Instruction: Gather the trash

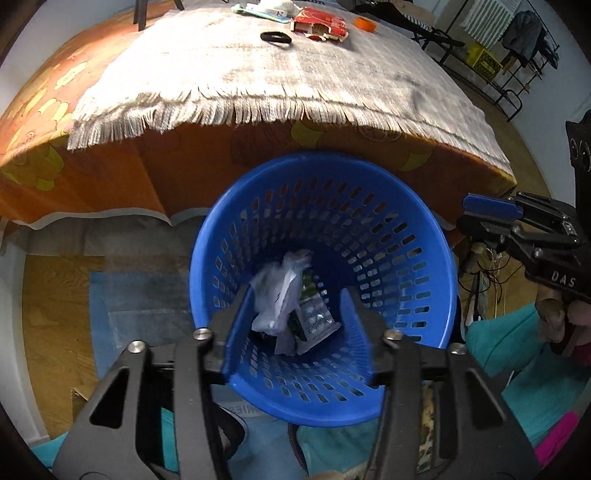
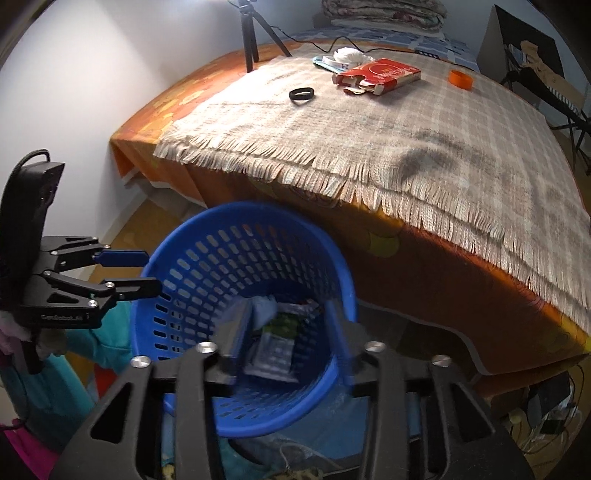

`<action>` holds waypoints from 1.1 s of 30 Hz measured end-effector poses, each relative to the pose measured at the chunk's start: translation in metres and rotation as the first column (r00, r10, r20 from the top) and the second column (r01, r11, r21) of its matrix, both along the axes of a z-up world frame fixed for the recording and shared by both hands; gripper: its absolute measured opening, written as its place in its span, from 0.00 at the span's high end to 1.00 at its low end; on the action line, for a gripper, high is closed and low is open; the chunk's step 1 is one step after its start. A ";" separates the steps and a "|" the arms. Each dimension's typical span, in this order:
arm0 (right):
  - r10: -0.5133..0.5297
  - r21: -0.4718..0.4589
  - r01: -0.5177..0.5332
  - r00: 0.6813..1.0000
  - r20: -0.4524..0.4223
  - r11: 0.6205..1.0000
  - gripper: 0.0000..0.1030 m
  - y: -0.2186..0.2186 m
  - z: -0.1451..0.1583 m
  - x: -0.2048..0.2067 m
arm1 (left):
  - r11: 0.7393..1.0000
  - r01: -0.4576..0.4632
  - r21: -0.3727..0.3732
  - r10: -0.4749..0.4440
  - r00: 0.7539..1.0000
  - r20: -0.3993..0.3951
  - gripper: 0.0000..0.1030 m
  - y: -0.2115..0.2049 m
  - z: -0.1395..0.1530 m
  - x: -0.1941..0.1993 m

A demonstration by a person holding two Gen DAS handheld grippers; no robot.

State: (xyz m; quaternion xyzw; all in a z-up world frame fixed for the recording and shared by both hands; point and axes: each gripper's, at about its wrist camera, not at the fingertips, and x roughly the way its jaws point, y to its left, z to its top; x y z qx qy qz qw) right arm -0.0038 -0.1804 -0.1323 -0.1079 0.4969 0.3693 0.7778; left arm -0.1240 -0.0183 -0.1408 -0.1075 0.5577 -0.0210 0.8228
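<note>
A blue perforated basket (image 1: 369, 221) stands on the floor against the bed. In it lie a crumpled white plastic bag (image 1: 275, 295) and a green and silver wrapper (image 1: 314, 317). My left gripper (image 1: 297, 325) hangs over the basket's mouth, open, its pads clear of the trash below. My right gripper (image 2: 288, 332) is open over the same basket (image 2: 207, 258), above a pale blue wad (image 2: 264, 306) and a silvery packet (image 2: 273, 354). Each gripper shows in the other's view: the right (image 1: 469, 216), the left (image 2: 153, 272).
On the fringed checked blanket (image 2: 406, 122) over the orange bed lie a torn red carton (image 2: 376, 75), a black ring (image 2: 302, 94), an orange tape roll (image 2: 461, 79) and a white bundle (image 2: 349, 55). A tripod (image 2: 249, 33) stands behind. Turquoise cloth (image 1: 517, 339) lies beside the basket.
</note>
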 end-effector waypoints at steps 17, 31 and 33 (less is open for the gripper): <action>-0.056 -0.047 0.055 0.998 -0.024 0.997 0.40 -0.004 -0.004 0.010 | 1.000 -0.008 0.009 0.008 1.000 0.004 0.43 0.003 0.002 0.001; -0.137 -0.023 0.136 0.990 -0.016 0.990 0.31 -0.009 0.016 0.042 | 0.999 -0.029 -0.032 0.031 0.997 0.077 0.35 0.016 0.049 0.046; -0.162 -0.006 0.162 0.987 -0.020 0.987 0.31 -0.012 0.020 0.051 | 0.999 -0.029 -0.031 0.031 0.995 0.090 0.35 0.019 0.057 0.057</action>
